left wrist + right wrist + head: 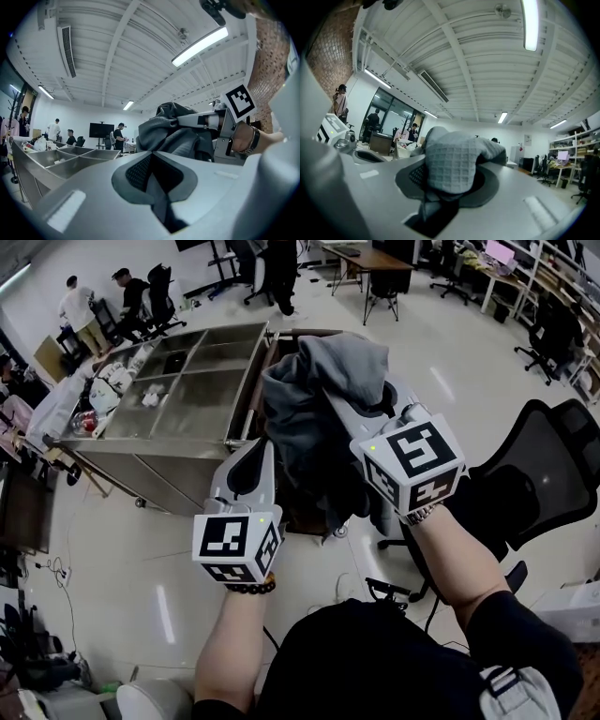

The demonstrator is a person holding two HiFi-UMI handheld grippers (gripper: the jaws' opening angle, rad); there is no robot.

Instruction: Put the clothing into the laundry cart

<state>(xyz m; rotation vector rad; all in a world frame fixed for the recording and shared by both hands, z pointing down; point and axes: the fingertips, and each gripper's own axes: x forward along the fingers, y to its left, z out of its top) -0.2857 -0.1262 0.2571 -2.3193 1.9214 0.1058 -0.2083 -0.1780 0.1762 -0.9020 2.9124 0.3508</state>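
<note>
Currently both tongs are raised in front of the person. The right tongs [392, 409] are clamped on a gray piece of clothing [314, 409]. In the right gripper view a waffle-textured fold bulges out from between the jaws, which stand narrow around it. The clothing hangs bunched from that grip over the dark laundry cart [286, 337], clear of its rim.

The left tongs [258, 451] have their jaws drawn together, and the tip sits just beside the left edge of the clothing. Whether they pinch any fabric is unclear. In the left gripper view the clothing shows ahead of the jaws, held by the other tongs.

A steel counter [216, 390] with open compartments stands against the cart's left side. A black office chair [544, 456] is at the right.
</note>
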